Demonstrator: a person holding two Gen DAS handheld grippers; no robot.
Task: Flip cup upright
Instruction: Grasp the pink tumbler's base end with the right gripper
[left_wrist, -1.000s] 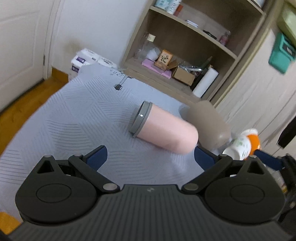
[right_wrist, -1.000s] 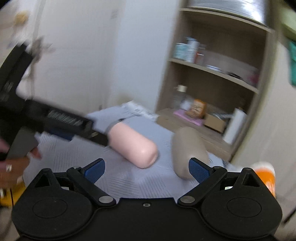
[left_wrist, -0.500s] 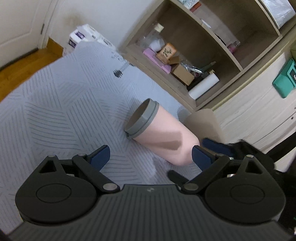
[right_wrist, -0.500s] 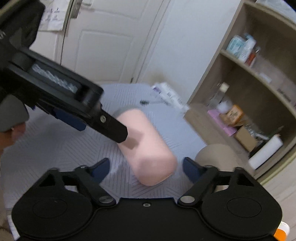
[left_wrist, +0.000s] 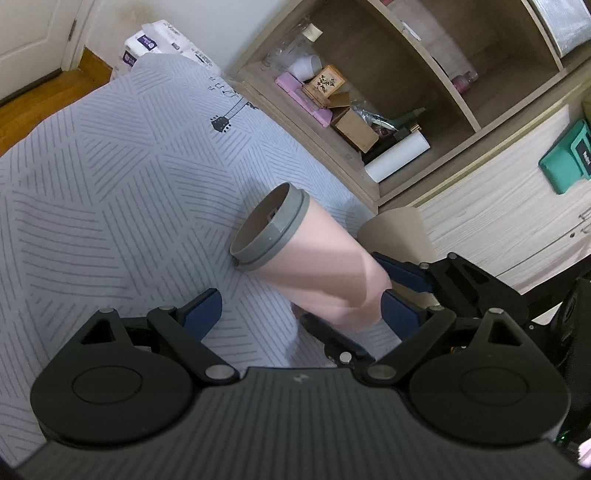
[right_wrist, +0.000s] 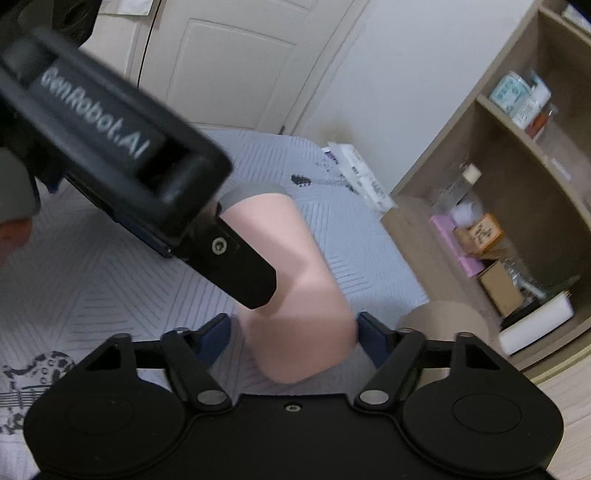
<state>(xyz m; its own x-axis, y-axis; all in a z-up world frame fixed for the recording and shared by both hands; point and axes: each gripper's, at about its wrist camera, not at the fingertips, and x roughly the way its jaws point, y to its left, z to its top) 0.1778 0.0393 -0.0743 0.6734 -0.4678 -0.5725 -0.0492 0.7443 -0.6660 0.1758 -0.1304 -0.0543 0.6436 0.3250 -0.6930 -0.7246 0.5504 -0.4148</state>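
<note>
A pink cup (left_wrist: 314, 266) with a grey rim lies on its side on the grey patterned cloth (left_wrist: 110, 192), its open mouth toward the far left. My right gripper (right_wrist: 293, 332) is around the cup's closed bottom end (right_wrist: 299, 325), with a finger on each side, seemingly touching. It also shows in the left wrist view (left_wrist: 402, 280) at the cup's base. My left gripper (left_wrist: 301, 314) is open just above the cup, and its right finger (right_wrist: 236, 273) crosses over the cup in the right wrist view.
A tan cup (left_wrist: 399, 229) lies just behind the pink one. A wooden shelf (left_wrist: 369, 92) with boxes, a bottle and a paper roll stands beyond the cloth's far edge. A tissue pack (left_wrist: 155, 40) and a white door (right_wrist: 229, 59) are at the far left.
My right gripper has moved in from the right and closed its fingers in around the cup's bottom end. My left gripper has come closer over the cup. The cup's base looks slightly lifted.
</note>
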